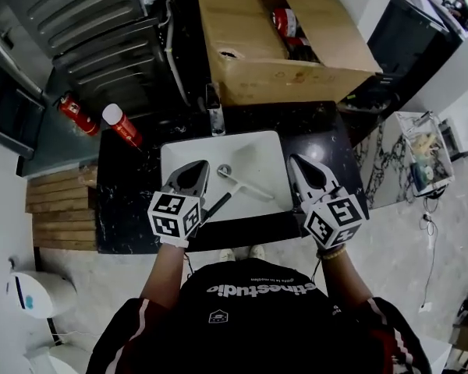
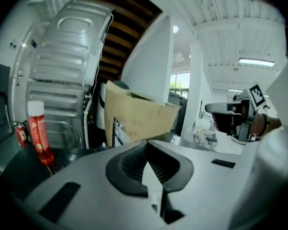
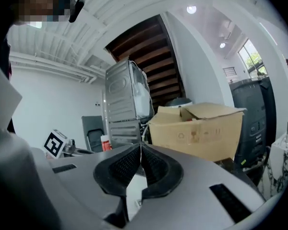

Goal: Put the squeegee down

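Head view: grey-bladed, black-handled squeegee (image 1: 246, 185) lies in white rectangular sink (image 1: 261, 150); my left gripper (image 1: 204, 165) and right gripper (image 1: 295, 160) sit closed, empty.

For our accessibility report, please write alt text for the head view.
A squeegee lies in a white sink, between the person's left gripper and right gripper, both shut and empty. A cardboard box stands behind the sink.
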Available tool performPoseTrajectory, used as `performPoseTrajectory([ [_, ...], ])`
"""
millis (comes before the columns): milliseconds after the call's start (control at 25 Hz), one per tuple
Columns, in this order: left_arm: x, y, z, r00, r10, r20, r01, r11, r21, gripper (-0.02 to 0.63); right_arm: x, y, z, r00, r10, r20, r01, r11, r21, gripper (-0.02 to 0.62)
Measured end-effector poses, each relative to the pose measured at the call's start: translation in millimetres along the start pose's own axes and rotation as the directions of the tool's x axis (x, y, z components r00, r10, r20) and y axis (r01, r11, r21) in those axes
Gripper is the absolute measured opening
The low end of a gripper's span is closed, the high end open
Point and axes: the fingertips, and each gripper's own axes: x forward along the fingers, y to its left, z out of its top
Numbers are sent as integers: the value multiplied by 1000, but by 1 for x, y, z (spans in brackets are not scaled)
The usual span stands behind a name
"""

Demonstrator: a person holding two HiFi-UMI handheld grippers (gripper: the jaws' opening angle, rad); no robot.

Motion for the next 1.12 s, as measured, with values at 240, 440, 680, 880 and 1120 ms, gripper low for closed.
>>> performPoseTrajectory([
  [240,-63,3,94,965,70,251,-102,988,115,12,4,27,73,986,90,142,-86,996,-35,40],
  [440,-100,8,129,928,141,346,-181,980,87,12,11,54,90,980,125,158,-105,986,-128,38],
  [680,-108,15,132,919,159,360,-192,980,57,13,14,65,89,978,139,158,-115,982,-148,38],
  [880,-106,16,133,920,152,361,-185,981,60,13,14,64,88,977,142,156,-120,983,-141,38],
  [1120,-102,16,139,921,135,365,-169,984,62,14,12,55,86,981,109,162,-87,987,-137,38],
])
